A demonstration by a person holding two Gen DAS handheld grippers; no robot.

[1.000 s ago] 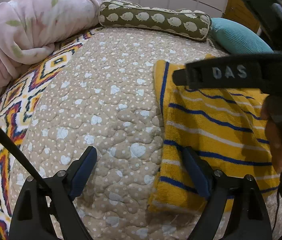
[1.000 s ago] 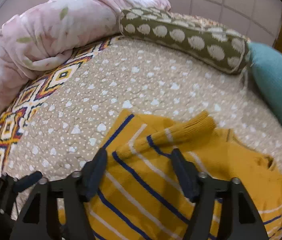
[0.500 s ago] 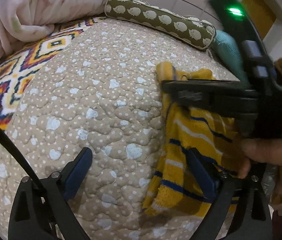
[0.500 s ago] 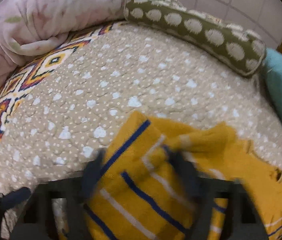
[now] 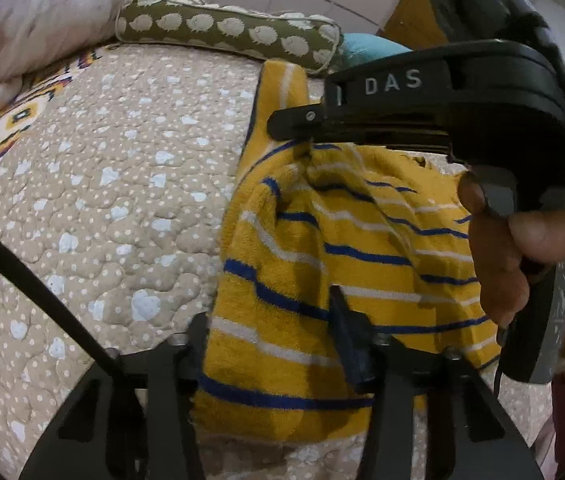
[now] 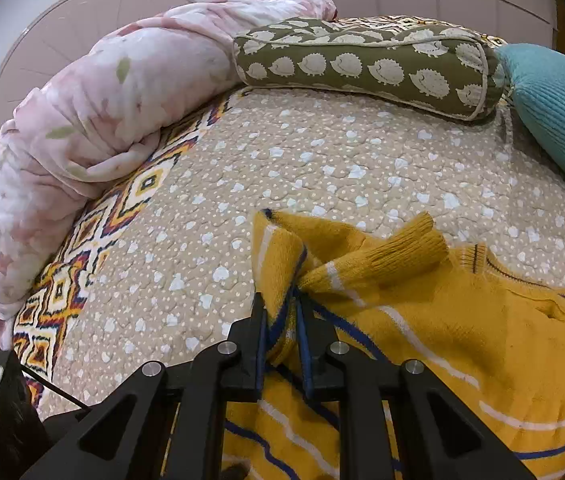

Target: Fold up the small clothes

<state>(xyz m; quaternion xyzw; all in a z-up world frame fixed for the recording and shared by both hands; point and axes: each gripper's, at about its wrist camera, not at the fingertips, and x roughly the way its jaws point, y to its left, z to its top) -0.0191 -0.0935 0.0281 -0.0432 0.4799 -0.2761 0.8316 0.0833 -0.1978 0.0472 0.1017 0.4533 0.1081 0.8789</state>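
Note:
A small yellow sweater (image 5: 302, 248) with blue and white stripes lies bunched on the quilted beige bedspread (image 5: 122, 200). My left gripper (image 5: 270, 320) has its jaws closing around the sweater's near left hem, and the cloth fills the gap between the pads. In the right wrist view my right gripper (image 6: 280, 304) is closing tight on a raised fold of the sweater (image 6: 462, 320) at its upper left corner, beside the folded-in sleeve cuff (image 6: 410, 248). The right gripper (image 5: 306, 140) also shows in the left wrist view, held by a person's hand (image 5: 522, 240).
A pink floral blanket (image 6: 82, 140) is heaped along the left. An olive hedgehog-print bolster (image 6: 362, 64) and a teal cushion (image 6: 562, 108) line the far edge. A zigzag-patterned sheet (image 6: 82, 260) shows at the left. A black cable (image 5: 22, 260) crosses the left wrist view.
Both grippers went from wide open to closed on the sweater. Its left edge, flat before, is now pinched up and bunched, and the upper corner has been lifted off the bed.

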